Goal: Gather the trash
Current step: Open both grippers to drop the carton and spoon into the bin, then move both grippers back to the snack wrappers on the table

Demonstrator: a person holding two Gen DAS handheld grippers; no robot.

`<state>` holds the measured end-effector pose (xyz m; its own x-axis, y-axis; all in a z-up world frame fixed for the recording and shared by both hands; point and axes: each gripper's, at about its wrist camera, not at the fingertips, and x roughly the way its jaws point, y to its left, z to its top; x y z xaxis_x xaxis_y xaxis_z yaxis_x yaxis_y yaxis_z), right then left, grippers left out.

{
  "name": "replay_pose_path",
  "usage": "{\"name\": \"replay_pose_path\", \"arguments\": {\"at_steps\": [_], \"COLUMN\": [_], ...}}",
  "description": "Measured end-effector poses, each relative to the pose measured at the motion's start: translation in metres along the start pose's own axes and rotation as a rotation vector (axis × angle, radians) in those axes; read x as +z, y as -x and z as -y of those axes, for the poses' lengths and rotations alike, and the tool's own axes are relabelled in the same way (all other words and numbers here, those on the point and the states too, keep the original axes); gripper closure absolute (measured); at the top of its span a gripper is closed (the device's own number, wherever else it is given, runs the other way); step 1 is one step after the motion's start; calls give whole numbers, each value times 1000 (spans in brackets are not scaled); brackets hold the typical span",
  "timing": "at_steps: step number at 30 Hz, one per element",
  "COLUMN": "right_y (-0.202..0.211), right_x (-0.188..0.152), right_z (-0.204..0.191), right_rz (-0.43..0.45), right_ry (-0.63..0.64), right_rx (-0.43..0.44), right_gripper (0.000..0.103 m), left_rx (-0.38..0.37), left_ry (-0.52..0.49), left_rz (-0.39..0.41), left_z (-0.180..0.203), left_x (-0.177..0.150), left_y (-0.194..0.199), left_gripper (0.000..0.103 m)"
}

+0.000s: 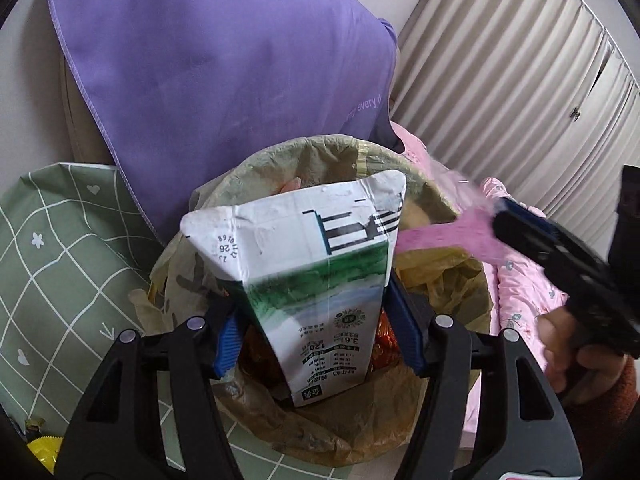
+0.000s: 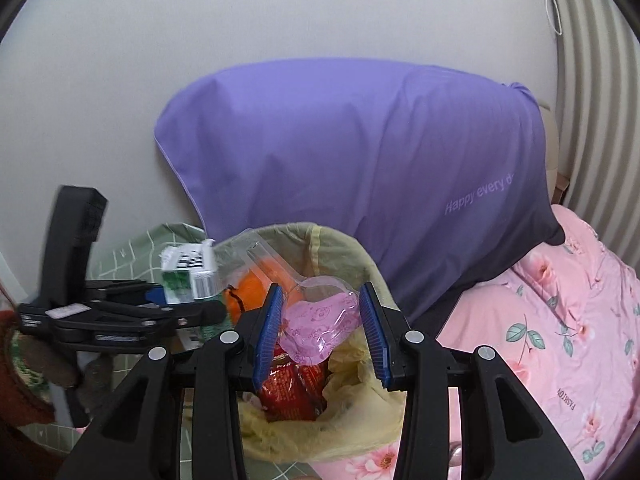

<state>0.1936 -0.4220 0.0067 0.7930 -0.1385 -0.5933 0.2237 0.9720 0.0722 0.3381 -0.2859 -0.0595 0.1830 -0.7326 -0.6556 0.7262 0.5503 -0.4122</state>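
A white and green milk carton (image 1: 320,280) stands between the blue pads of my left gripper (image 1: 312,300), which is shut on it over a bin lined with a yellowish bag (image 1: 320,152). My right gripper (image 2: 320,292) is shut on a clear plastic cup with a pink lid (image 2: 320,320), also above the bin (image 2: 320,236). Red snack wrappers (image 2: 296,392) and something orange (image 2: 248,288) lie inside. From the right wrist, the left gripper (image 2: 160,292) with the carton (image 2: 188,276) shows at the left. The left wrist view catches the right gripper (image 1: 504,208), blurred, at the right.
A purple pillow (image 2: 360,160) leans on the wall behind the bin. Pink floral bedding (image 2: 560,320) lies to the right, a green checked cloth (image 1: 60,260) to the left. Pleated curtains (image 1: 520,80) hang at the far right. A yellow wrapper (image 1: 40,452) sits at the lower left.
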Motion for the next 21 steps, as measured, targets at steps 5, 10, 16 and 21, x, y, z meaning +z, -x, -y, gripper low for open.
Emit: {"name": "replay_pose_path", "arguments": {"at_steps": [5,10,16,21], "right_y": [-16,-11,8,27], "right_x": [-4,-6,-8,-4], "right_z": [3,0,-9,-37], "right_rz": [-18,-4,36,94], "right_ry": [-53,-51,-45,0], "right_rx": [18,29,56,122], "right_gripper": [59,49,46,46], "left_rx": [-105,-138,-25,86], "left_ry": [53,130,193,236], "left_rz": [4,99,238,302], "left_z": [-8,-18,-32,-50], "left_x": [-1,4,1,-27], "left_y": [12,46,105,153], "left_gripper": [39,20,15,15]}}
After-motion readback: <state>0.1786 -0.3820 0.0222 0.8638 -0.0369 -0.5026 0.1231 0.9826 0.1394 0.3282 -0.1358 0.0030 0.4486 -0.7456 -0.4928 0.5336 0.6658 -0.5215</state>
